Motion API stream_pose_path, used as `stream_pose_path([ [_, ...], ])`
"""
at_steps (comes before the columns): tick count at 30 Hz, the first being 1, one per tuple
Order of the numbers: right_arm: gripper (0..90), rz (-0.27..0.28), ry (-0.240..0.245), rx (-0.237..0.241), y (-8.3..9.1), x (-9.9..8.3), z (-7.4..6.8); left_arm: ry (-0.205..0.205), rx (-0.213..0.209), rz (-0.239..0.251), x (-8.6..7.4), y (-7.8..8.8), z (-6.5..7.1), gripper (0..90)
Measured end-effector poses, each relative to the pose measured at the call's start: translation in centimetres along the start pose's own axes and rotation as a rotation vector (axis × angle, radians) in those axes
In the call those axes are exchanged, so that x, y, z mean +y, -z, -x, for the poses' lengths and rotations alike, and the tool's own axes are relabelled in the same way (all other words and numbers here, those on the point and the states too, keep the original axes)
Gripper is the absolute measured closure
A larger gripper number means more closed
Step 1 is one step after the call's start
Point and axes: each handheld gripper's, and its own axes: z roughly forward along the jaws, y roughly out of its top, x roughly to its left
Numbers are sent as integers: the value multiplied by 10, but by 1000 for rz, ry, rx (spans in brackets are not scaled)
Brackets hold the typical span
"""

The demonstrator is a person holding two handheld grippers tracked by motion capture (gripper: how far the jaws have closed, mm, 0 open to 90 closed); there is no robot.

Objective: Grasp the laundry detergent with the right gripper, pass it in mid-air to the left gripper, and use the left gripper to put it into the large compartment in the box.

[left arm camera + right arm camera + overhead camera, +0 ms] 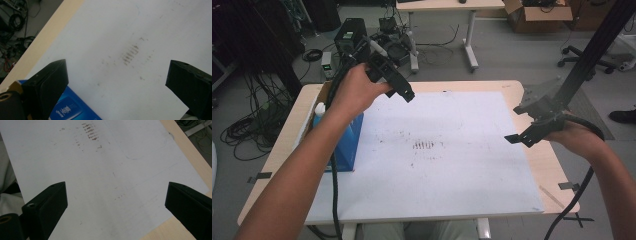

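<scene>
The left gripper (404, 90) hovers beyond the blue box (346, 145), fingers wide and empty; the right gripper (518, 138), also wide, holds nothing. Reaching back carelessly, the forearm could probably topple that box off the bench (557, 170).

dim, soft, even light; gripper views slightly blurred.
</scene>
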Motion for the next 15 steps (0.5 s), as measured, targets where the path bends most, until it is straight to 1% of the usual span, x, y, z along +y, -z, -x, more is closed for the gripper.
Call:
stream_pose_path([
  [1,40,-5,1,1,-1,0,0,-12,-5,-1,1,-2,2,46],
  [4,38,-18,-2,3,-3,0,2,-76,-24,-9,3,-8,10,51],
  [7,31,-23,-9,-4,-4,-1,4,-117,-52,-23,5,-14,15,60],
  [8,30,-24,-13,-6,-5,-1,4,-132,-67,-28,5,-17,18,60],
  [9,30,-25,-19,-5,-6,-2,5,-136,-72,-28,5,-18,19,62],
  [15,30,-34,-19,-4,-8,-1,6,-186,-108,-30,7,-26,28,61],
])
